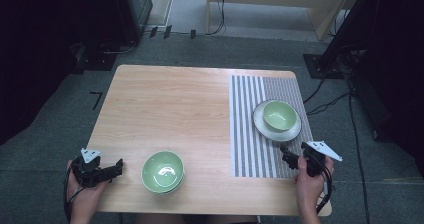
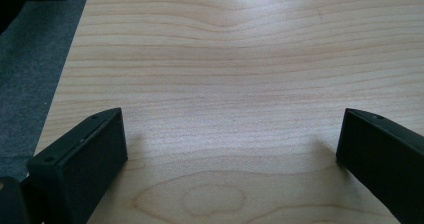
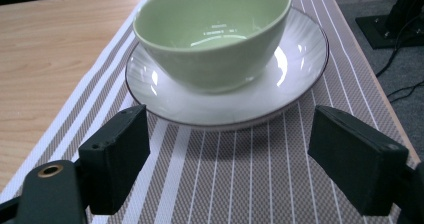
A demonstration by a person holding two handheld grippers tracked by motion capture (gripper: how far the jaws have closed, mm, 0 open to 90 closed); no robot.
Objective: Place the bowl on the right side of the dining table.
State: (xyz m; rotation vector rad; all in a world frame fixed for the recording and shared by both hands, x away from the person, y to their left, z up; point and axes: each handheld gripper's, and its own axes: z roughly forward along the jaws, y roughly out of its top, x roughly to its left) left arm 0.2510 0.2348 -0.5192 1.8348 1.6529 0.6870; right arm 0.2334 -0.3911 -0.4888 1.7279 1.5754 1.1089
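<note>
**Both claws wide apart, bowls untouched**

The right claw (image 3: 230,159) stands with its jaws spread wide and nothing between them — it hovers low over the striped mat (image 3: 240,184), just in front of the white plate (image 3: 300,69). A green bowl (image 3: 210,39) sits upright on that plate, empty, its glaze catching the light. The plate's near rim lies just beyond the jaw tips, not touching them.

The left claw (image 2: 230,149) is also spread wide and holds nothing; bare wood of the bench (image 2: 225,59) shows between its jaws. In the high view the left claw (image 1: 119,165) sits at the bench's near left edge, and a second green bowl (image 1: 163,171) — empty, apparently stacked on another — stands near it to the right, apart from the jaws.
</note>
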